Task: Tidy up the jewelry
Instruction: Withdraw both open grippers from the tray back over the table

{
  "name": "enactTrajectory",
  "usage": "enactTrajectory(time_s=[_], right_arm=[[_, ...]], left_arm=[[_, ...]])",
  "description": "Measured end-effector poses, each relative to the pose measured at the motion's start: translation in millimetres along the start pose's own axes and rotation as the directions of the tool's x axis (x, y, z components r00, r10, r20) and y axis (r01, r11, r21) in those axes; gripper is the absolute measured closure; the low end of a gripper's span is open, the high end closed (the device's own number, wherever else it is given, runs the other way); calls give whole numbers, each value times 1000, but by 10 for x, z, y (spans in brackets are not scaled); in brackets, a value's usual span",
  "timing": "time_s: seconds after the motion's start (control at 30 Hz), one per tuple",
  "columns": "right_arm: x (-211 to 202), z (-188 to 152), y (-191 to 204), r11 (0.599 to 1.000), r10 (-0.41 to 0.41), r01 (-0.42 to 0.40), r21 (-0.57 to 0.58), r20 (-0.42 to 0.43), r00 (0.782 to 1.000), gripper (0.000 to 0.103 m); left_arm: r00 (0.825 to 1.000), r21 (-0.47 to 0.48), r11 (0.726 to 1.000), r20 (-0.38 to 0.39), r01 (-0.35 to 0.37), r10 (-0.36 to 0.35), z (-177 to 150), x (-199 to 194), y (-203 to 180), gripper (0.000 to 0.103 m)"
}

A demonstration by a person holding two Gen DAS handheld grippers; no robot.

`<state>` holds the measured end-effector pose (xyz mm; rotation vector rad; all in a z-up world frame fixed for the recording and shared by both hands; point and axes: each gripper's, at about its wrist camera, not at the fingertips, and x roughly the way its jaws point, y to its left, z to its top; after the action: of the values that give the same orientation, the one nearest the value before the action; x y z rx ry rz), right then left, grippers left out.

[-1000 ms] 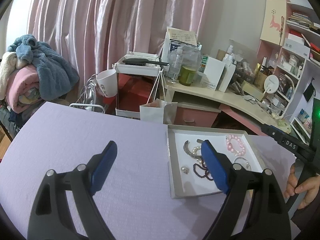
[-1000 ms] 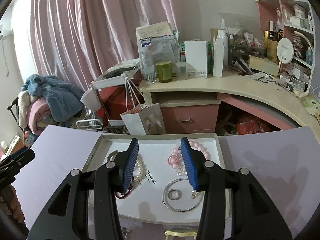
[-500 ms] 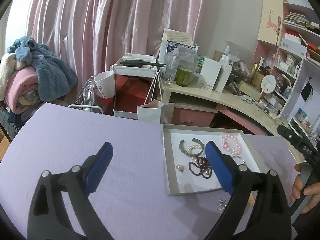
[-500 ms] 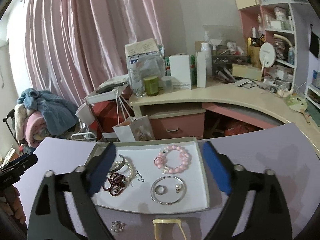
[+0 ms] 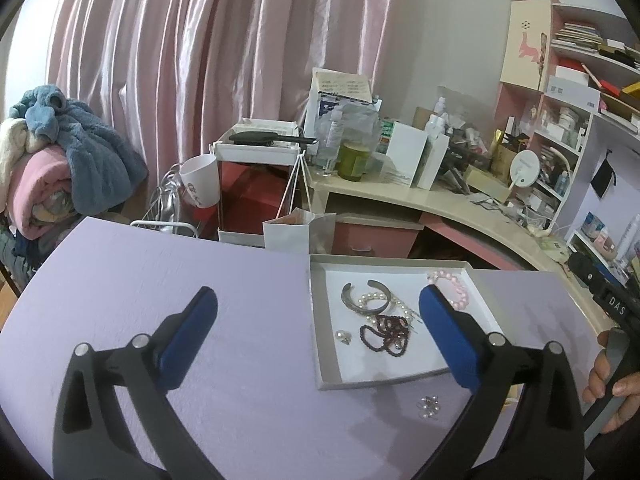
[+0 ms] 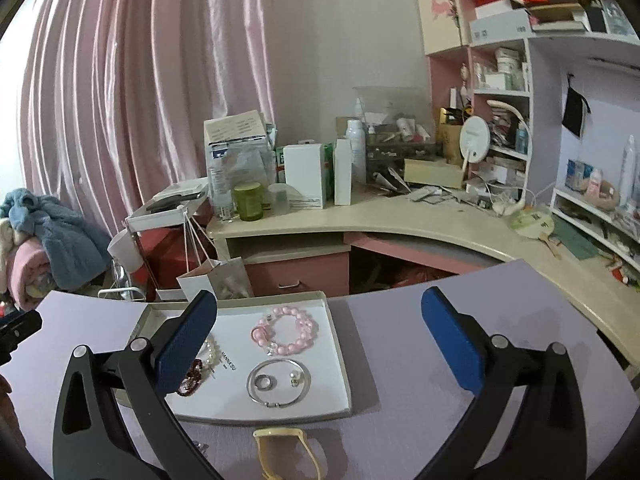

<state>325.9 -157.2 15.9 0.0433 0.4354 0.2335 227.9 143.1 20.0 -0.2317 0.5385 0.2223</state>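
Fingers: both pairs spread wide, nothing held; left gripper [image 5: 318, 326] hangs over bare purple tabletop [image 5: 160, 280] beside the tray, right gripper [image 6: 320, 330] hangs over the tray's near right corner. Tray [image 6: 343, 364]: shallow grey box lid with white lining, lying flat on the table, serving as the collecting place. Contents: pink bead bracelet [image 6: 285, 330] toward the far side; thin silver bangle [image 6: 279, 382] near the front, with a ring [image 6: 263, 382] and a small pearl piece [image 6: 295, 378] lying inside its loop; open metal cuff [image 5: 366, 296], pearl strand [image 5: 374, 300] and dark red bead strand [image 5: 386, 332] bunched together at the left. Outside the tray: small pearl cluster [image 5: 429, 407] on the cloth just off the front edge; pale yellow band [image 6: 282, 450] also in front. Judgement: these two strays look like the remaining pieces to bring in, which would explain the wide, ready stance of both tools.
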Motion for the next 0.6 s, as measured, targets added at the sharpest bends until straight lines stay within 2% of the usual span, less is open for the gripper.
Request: enactTrajectory(time_s=[0.33,0.6], right_arm=[[-263,-175,-160,999,26,-26,29,-18,999,1],[-391,-495,-269,999,32,-29,33,-94,995,1]], left_arm=[[1000,-12,1000,18,8,-7,-109,-238,-5,2],[1000,-51,999,20,4,-3,-288,-429,48,2]])
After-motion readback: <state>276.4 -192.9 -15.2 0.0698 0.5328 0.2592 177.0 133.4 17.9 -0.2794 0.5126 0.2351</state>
